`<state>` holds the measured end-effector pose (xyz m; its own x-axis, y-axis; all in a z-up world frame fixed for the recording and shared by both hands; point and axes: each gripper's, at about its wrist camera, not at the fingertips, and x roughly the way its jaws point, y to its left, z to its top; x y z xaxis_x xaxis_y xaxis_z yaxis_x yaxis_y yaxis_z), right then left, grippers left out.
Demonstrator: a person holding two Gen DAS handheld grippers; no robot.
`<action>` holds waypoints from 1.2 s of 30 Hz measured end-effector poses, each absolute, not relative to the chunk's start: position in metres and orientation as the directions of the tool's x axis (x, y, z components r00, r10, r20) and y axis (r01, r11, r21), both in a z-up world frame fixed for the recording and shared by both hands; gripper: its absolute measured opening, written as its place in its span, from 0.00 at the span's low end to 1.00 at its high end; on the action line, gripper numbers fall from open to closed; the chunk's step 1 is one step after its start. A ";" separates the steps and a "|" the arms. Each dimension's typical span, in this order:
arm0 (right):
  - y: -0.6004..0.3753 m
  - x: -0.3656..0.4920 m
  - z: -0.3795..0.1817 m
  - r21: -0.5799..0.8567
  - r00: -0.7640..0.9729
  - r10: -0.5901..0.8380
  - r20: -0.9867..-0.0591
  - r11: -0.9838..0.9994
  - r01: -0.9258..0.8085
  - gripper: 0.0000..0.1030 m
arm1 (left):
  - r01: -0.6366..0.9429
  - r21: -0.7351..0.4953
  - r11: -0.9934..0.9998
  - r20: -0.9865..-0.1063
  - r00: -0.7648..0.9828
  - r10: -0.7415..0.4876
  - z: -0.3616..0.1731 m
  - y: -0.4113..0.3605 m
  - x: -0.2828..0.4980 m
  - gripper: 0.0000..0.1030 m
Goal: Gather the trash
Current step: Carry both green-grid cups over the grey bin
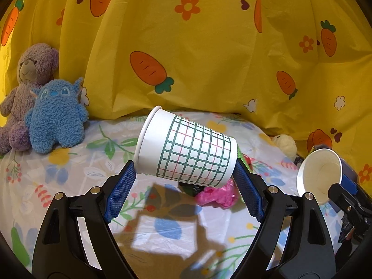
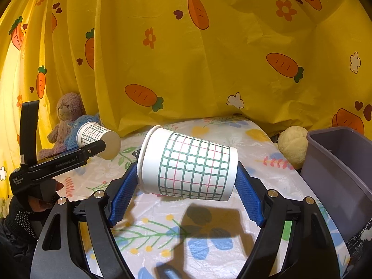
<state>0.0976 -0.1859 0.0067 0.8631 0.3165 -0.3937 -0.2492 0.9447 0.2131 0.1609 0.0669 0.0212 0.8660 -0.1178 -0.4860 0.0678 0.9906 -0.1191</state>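
Note:
My left gripper (image 1: 184, 164) is shut on a white paper cup with a green and pink grid (image 1: 186, 148). The cup lies sideways between the blue pads, rim to the left, lifted above the floral tablecloth (image 1: 69, 186). My right gripper (image 2: 186, 166) is shut on a second grid cup (image 2: 188, 162), held the same way. Each view shows the other hand's cup: the right one's open mouth (image 1: 318, 174), and the left one's base (image 2: 97, 137). A crumpled pink plastic bag (image 1: 216, 196) lies on the cloth under the left cup, with a dark scrap beside it.
A grey bin (image 2: 337, 174) stands at the table's right edge, close to my right gripper. A pale yellow plush (image 2: 293, 144) sits behind it. A purple bear (image 1: 30, 81) and a blue plush (image 1: 55, 118) lean on the yellow carrot curtain (image 1: 209, 58) at the back left.

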 end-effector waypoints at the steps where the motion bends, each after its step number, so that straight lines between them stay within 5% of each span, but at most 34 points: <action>1: -0.189 0.096 0.007 0.212 0.864 0.311 -0.395 0.946 -0.244 0.76 | 0.078 -0.120 0.990 -0.482 0.867 -0.127 0.022 0.062 0.157 0.81; 23: -0.274 0.067 0.015 0.193 0.914 0.150 -0.376 0.978 -0.082 0.76 | 0.380 -0.102 0.919 -0.473 0.795 -0.381 0.022 -0.088 0.138 0.81; 36: -0.380 0.062 0.017 0.179 0.926 -0.139 -0.350 0.961 0.211 0.76 | 0.568 -0.133 0.812 -0.462 0.690 -0.558 0.032 -0.196 0.159 0.81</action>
<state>0.0619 -0.3798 0.0170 0.9263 -0.1386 -0.3505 0.2114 0.9609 0.1786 0.1586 -0.1965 0.0322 0.6895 -0.5581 -0.4616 0.5685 0.8120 -0.1326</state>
